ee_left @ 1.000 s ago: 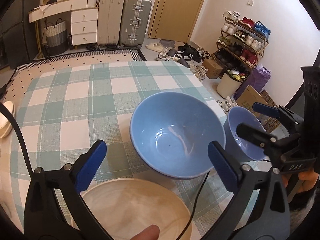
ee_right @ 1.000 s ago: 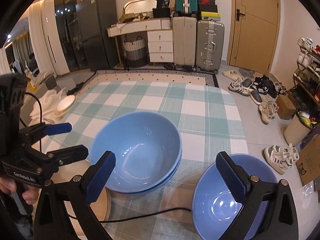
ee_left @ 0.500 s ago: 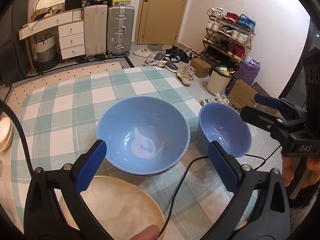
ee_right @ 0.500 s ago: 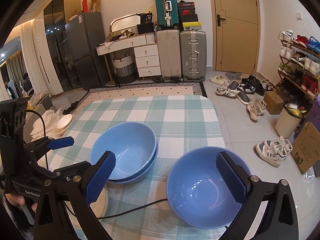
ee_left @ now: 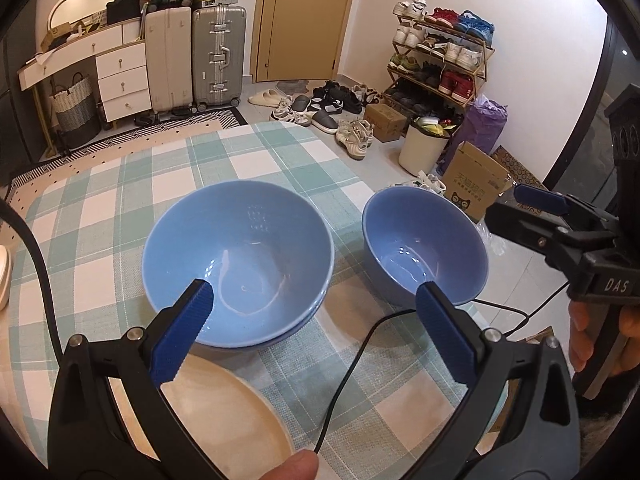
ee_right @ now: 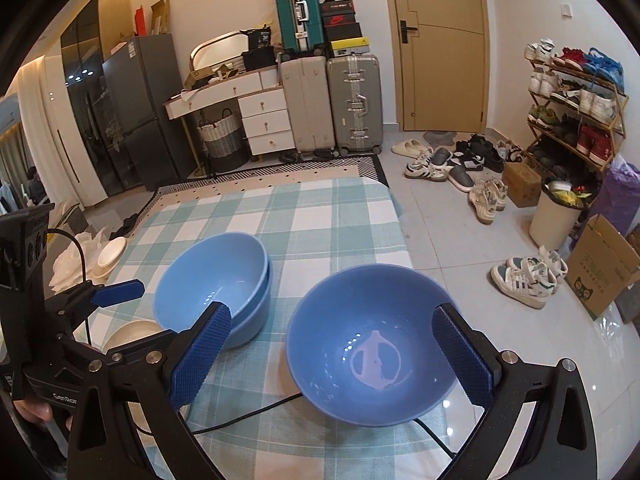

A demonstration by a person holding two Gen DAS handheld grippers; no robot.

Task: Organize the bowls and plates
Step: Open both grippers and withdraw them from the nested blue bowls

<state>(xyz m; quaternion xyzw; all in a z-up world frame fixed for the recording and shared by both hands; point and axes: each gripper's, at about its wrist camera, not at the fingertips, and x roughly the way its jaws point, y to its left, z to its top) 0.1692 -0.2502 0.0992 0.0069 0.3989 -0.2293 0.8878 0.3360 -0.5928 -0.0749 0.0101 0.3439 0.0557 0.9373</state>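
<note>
A green-and-white checked tablecloth covers the table. Two nested glossy blue bowls sit mid-table; a single blue bowl stands at the right edge. Left gripper and right gripper are spread, holding nothing. The bowls look stiff, slick and breakable, so the rim seems the best hold.

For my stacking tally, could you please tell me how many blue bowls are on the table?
3: two glossy blue bowls nested left, one single blue bowl right, near the table's edge.
</note>
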